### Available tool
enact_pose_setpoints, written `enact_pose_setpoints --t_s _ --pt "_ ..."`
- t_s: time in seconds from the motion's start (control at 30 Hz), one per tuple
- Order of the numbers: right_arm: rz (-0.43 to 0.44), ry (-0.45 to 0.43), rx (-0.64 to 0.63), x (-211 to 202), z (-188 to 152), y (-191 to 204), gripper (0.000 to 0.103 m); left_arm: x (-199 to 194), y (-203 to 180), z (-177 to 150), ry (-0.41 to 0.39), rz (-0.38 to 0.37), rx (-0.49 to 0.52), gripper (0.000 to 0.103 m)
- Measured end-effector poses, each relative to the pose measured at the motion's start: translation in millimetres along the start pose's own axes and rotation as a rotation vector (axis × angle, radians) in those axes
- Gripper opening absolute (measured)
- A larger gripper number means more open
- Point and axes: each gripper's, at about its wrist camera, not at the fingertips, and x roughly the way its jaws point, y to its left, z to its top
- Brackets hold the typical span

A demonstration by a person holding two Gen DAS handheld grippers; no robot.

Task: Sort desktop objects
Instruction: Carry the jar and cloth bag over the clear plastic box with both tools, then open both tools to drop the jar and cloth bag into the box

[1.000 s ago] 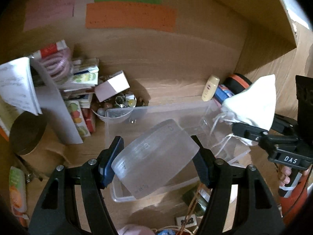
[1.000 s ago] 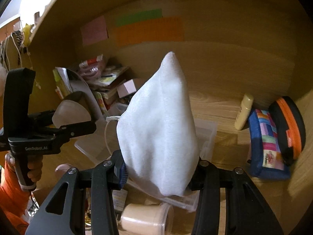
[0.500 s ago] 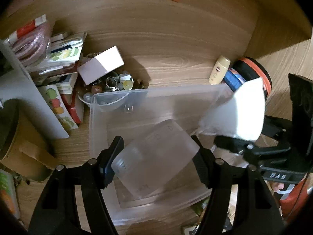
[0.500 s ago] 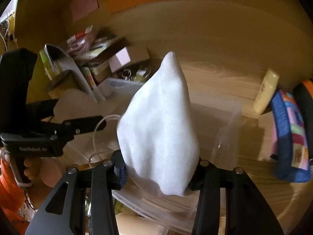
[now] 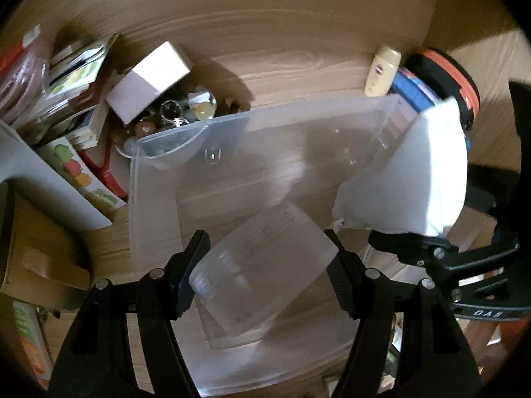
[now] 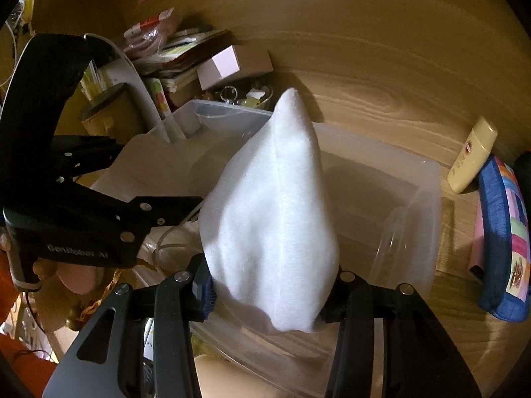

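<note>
My left gripper (image 5: 264,237) is shut on a translucent plastic cup (image 5: 265,275), tilted and held just above the floor of a clear plastic bin (image 5: 159,179). My right gripper (image 6: 270,275) is shut on a folded white face mask (image 6: 272,199) that points up and away over the same bin (image 6: 415,205). In the left wrist view the mask (image 5: 408,179) hangs at the bin's right end. From the right wrist camera the left gripper (image 6: 162,209) shows side-on at the left, with the cup (image 6: 146,162) pale beyond it. A thin ear loop (image 6: 166,238) dangles from the mask.
A cream bottle (image 5: 381,69) and an orange-rimmed black case (image 5: 448,76) lie behind the bin's right end, beside a blue patchwork pouch (image 6: 501,238). A pale box (image 5: 149,83), a bowl of trinkets (image 5: 176,116) and stacked booklets (image 5: 73,76) crowd the left. A wooden wall stands behind.
Both grippers have sunk and tipped downward toward the clear bin, which now fills more of each view. The cup and the mask stay gripped as before.
</note>
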Motion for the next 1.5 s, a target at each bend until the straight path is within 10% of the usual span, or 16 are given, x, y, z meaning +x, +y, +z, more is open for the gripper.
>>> enact_pose_setpoints --t_s 0.7,1.5 --pt "0.028 0.266 -0.056 23 19 -9 0.046 10 -4 4 0.028 -0.013 0.058 0.069" --pt "-0.088 0.131 -0.028 -58 18 10 0.073 -60 10 2 -0.129 0.013 0.001 0.092"
